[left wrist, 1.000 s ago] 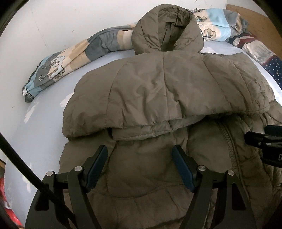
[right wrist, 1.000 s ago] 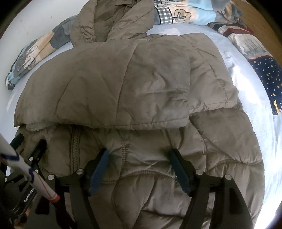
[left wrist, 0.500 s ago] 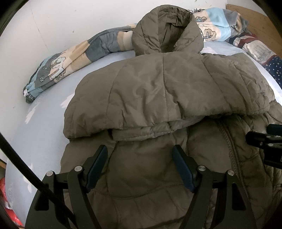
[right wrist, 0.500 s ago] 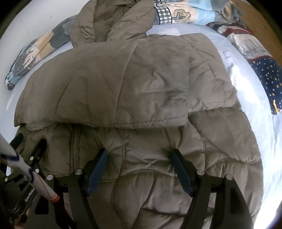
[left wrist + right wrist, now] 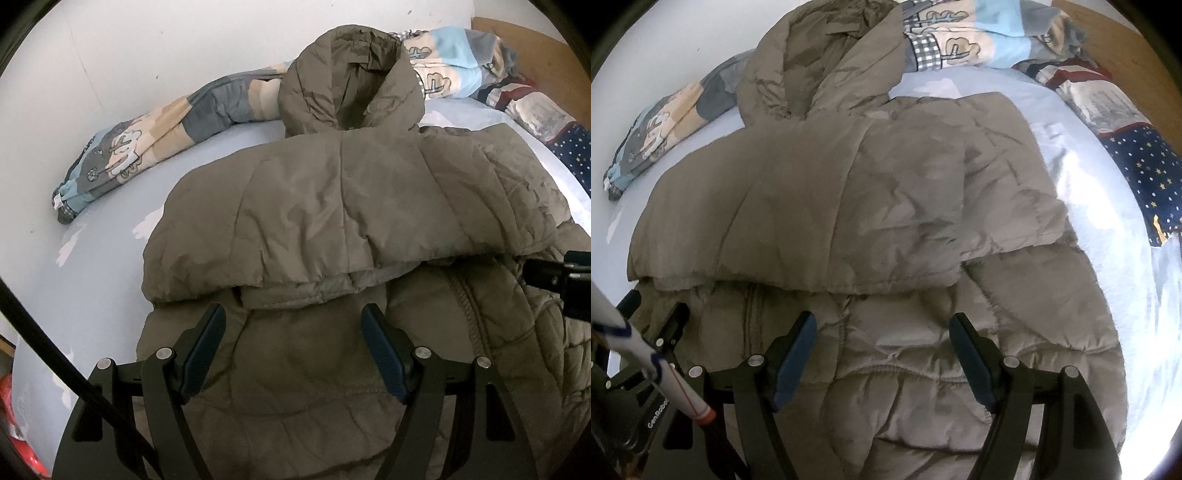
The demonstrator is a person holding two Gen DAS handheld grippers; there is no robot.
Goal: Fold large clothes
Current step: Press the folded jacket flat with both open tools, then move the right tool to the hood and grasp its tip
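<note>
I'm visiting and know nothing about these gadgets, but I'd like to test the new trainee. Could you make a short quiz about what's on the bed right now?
1. True or false: the sleeves of the jacket are already folded across its chest.
2. Where does the hood lie? A) tucked under the jacket B) spread out at the far end, toward the wall C) between the fingers of the left gripper
3. Fill in: the right gripper is ____ above the jacket's lower half, gripping nothing.

Key: 1 true; 2 B; 3 open.
</note>
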